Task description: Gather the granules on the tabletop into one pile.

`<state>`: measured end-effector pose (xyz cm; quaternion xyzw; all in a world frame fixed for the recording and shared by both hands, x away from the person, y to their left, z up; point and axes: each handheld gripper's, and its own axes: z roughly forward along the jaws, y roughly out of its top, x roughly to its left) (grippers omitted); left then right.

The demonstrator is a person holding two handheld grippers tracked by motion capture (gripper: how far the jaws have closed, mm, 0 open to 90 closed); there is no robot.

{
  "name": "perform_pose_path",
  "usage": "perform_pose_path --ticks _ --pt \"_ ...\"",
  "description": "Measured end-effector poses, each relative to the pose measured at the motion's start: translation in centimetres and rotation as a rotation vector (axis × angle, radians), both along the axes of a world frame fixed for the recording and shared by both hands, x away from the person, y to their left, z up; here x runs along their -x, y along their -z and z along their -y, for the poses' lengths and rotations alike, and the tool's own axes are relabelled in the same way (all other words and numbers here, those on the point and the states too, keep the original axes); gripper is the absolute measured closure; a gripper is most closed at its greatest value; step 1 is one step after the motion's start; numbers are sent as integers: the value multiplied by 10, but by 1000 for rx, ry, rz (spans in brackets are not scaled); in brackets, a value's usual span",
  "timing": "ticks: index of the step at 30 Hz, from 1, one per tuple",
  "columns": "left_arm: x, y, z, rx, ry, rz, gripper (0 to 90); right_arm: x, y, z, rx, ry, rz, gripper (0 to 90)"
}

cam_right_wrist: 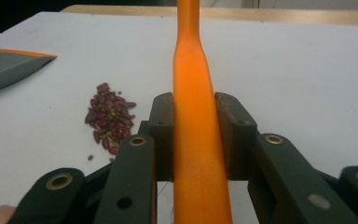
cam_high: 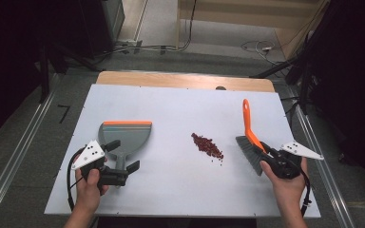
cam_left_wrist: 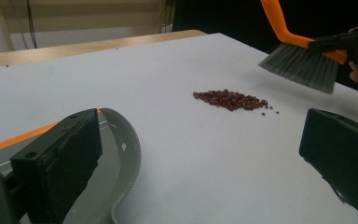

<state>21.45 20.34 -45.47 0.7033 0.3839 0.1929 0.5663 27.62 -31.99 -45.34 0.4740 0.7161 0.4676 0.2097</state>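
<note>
While the right gripper [cam_high: 272,153] clamps the brush [cam_high: 250,137] by its orange handle, bristles sit just right of the bean pile [cam_high: 207,146] at table [cam_high: 171,102] centre; left gripper [cam_high: 122,156] has jaws spread wide, straddling the dustpan [cam_high: 125,135] handle without gripping; dustpan lies flat, well left of the beans, orange lip facing away from the person.

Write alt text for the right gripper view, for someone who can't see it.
The right gripper is shut on the orange brush handle, which runs straight up the middle. A small pile of red beans lies on the white table at left, a grey dustpan beyond them.
</note>
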Motion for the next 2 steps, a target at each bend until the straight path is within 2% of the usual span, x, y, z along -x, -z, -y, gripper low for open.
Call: perform_pose_path --ticks 2 --pt "0 0 -2 8 -8 4 0 0 2 4 -10 13 -9 688"
